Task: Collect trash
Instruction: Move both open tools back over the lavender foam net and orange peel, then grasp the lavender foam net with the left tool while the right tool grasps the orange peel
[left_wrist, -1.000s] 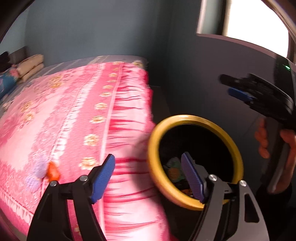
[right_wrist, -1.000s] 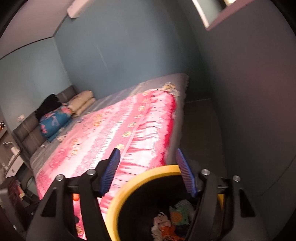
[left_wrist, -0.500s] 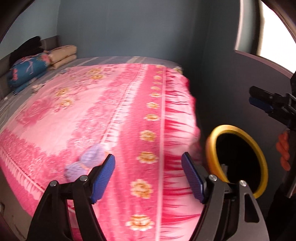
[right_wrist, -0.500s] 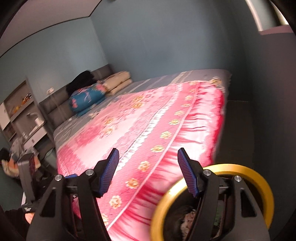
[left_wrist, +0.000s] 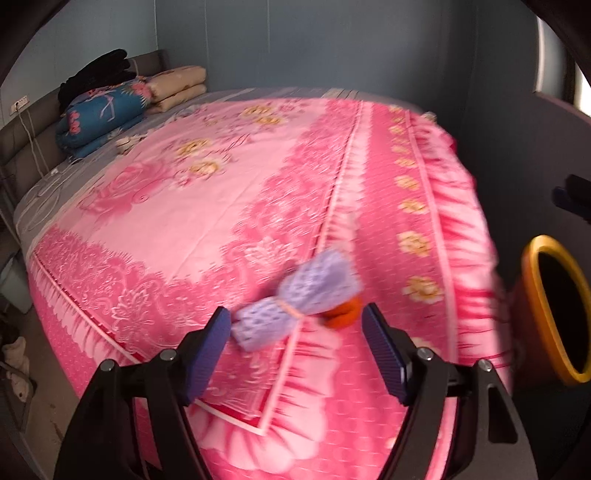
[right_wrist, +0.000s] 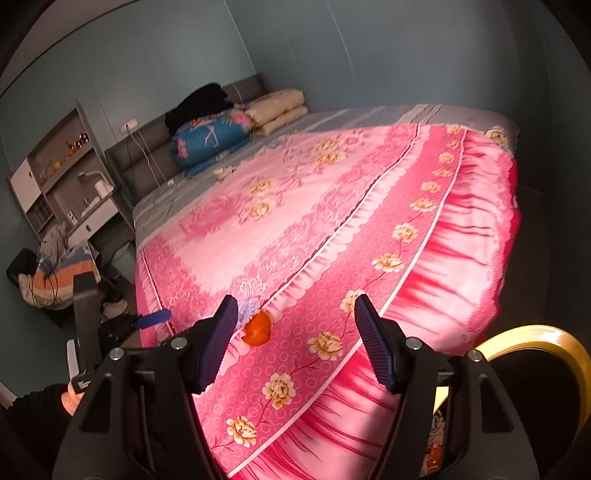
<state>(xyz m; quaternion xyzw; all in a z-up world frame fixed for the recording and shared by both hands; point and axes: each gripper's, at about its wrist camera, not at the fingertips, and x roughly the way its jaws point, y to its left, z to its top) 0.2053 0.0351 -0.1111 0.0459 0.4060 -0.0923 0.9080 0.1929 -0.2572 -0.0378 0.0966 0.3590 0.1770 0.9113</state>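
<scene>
A lilac foam net wrapper (left_wrist: 295, 306) lies on the pink flowered blanket (left_wrist: 207, 221) near the foot of the bed, with an orange scrap (left_wrist: 345, 314) against its right end. My left gripper (left_wrist: 295, 312) hovers open just short of them, so both show between its blue pads without being touched. In the right wrist view the orange scrap (right_wrist: 258, 326) and the wrapper (right_wrist: 248, 308) sit beside the left finger of my open, empty right gripper (right_wrist: 295, 301). The black bin with a yellow rim (right_wrist: 535, 338) stands low at the right.
The bin's yellow rim (left_wrist: 543, 310) stands on the floor right of the bed. Folded quilts and pillows (left_wrist: 103, 118) are piled at the headboard. Shelves (right_wrist: 62, 166) and a heap of clothes (right_wrist: 48, 280) fill the far left. A person's hand (right_wrist: 70, 400) holds the left gripper (right_wrist: 147, 320).
Both views have swung left, away from the bin and onto the bed. The wrapper and orange scrap have come from the left edge to between the left gripper's fingers.
</scene>
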